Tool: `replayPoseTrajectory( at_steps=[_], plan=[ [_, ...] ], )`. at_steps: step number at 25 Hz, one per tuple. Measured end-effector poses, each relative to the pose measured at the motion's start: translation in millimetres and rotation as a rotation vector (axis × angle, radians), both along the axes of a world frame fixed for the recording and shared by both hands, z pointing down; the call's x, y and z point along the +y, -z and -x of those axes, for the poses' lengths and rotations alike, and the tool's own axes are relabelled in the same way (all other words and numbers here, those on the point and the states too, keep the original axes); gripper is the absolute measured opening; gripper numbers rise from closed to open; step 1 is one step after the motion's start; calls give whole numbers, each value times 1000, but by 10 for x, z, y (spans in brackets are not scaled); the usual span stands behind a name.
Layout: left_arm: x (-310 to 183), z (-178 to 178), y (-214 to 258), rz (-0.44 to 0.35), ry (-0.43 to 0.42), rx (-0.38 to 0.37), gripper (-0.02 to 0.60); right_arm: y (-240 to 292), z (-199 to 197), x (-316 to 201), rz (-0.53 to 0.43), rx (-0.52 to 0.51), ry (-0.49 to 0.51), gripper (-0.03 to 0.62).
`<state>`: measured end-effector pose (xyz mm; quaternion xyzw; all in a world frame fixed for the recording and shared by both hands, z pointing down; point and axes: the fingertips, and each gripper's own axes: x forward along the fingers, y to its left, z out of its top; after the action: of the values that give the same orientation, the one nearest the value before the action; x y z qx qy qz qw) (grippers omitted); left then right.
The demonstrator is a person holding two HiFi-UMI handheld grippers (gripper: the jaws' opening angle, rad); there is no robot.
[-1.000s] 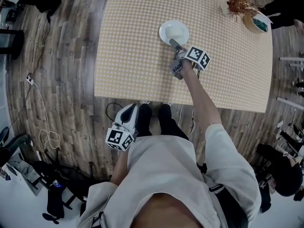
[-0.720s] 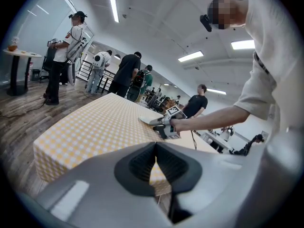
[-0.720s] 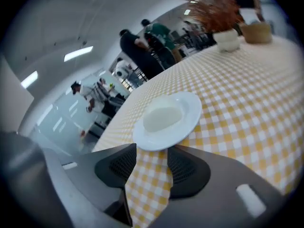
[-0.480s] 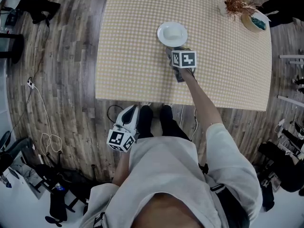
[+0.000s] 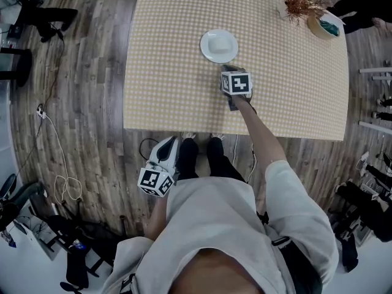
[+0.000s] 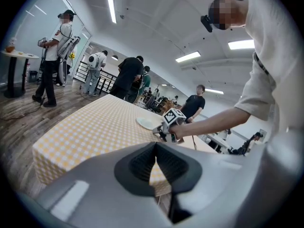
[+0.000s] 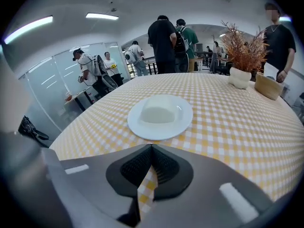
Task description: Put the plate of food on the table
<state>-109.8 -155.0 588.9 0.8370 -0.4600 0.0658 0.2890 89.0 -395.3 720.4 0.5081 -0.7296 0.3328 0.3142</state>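
- Plate (image 7: 160, 133) of pale food (image 7: 160, 109) sits on the checked table (image 5: 171, 72).
- Right gripper (image 7: 152, 147), just beside the plate, has just closed its jaws on nothing.
- Left gripper (image 6: 156, 144), clear of the table, has its jaws together and empty.

Plate (image 5: 219, 46) on table (image 5: 165, 84); right gripper (image 5: 228, 70) just beside it

A dried plant (image 5: 300, 0) stands at the far right corner of the table (image 5: 171, 72), a brown bowl (image 5: 323, 27) just beside it. White cable (image 5: 59, 176) lies on the wooden floor (image 5: 92, 72).
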Motion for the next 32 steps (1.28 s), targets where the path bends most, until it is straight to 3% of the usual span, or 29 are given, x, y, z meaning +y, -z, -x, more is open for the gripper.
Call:
replayPoseTrajectory(
  at_steps=[10, 26, 32],
  plan=[
    [135, -303, 141, -40, -67, -2, 9, 199, -291, 520, -98, -26, -1, 0],
    [130, -1275, 796, -230, -206, -23, 9, 2054, -685, 1662, -590, -209, 47, -2],
    [235, -1623, 986, -271, -228, -22, 9, 2391, -796, 2241, -693, -201, 78, -2]
  ],
)
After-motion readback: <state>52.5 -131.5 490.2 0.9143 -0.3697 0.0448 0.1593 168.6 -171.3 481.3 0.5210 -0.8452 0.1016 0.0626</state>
